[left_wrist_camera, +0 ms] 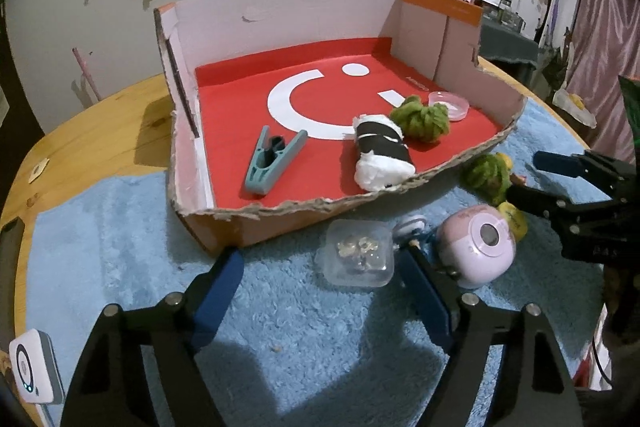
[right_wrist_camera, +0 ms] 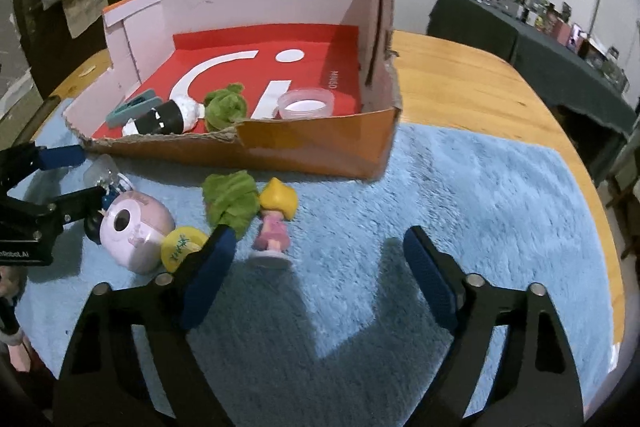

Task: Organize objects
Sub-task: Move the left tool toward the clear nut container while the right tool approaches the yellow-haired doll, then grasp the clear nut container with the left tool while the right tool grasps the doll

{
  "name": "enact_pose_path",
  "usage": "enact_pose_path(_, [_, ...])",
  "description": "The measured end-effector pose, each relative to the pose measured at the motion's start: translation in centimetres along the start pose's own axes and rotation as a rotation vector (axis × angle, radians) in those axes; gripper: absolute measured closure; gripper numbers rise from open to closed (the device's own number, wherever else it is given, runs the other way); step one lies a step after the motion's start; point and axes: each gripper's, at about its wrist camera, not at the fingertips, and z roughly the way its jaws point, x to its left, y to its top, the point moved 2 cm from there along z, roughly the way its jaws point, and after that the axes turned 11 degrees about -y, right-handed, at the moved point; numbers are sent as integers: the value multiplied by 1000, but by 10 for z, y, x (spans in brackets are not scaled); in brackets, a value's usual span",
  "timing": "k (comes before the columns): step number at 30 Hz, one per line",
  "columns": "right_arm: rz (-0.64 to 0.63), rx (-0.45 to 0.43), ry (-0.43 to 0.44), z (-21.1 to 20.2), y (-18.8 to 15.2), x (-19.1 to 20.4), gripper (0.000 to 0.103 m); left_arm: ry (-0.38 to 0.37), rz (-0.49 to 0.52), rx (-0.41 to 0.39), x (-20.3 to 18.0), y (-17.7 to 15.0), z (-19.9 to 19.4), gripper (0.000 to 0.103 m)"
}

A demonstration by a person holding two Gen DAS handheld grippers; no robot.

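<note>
Box sat on mat, torn front edge low; left gripper and right gripper gaped wide, empty; bare mat stretched right.

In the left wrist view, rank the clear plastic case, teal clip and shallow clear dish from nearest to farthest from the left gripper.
1. Clear plastic case, on the blue mat just ahead of the left gripper.
2. Teal clip, inside the box, left.
3. Shallow clear dish, inside the box, far right.
</note>
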Motion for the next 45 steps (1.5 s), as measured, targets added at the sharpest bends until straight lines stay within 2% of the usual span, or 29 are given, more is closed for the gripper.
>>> enact_pose_path(8, [-25,-5,29,-2,1,4,48,-6,34,-4,-2,-2,-2,26])
enact_pose_path(14, [-37,-10,58,0,4,5,52,-24,33,-3,-4,2,2,26])
enact_pose_path(18, [-37,-1,81,1,4,8,59,-25,44,-6,-7,1,2,33])
enact_pose_path(23, [-41,-2,83,1,3,9,59,-31,45,-11,-10,2,4,34])
enact_pose_path(28, [-42,-2,84,1,3,9,59,-72,23,-5,-12,3,7,47])
enact_pose_path(32, [-43,-2,86,0,3,9,59,-90,29,-5,-16,2,5,61])
enact_pose_path(40, [-41,-2,102,-1,2,9,59,-87,33,4,-19,-6,-1,62])
enact_pose_path(45, [-51,3,117,-5,0,11,59,-51,17,14,-14,-16,-11,61])
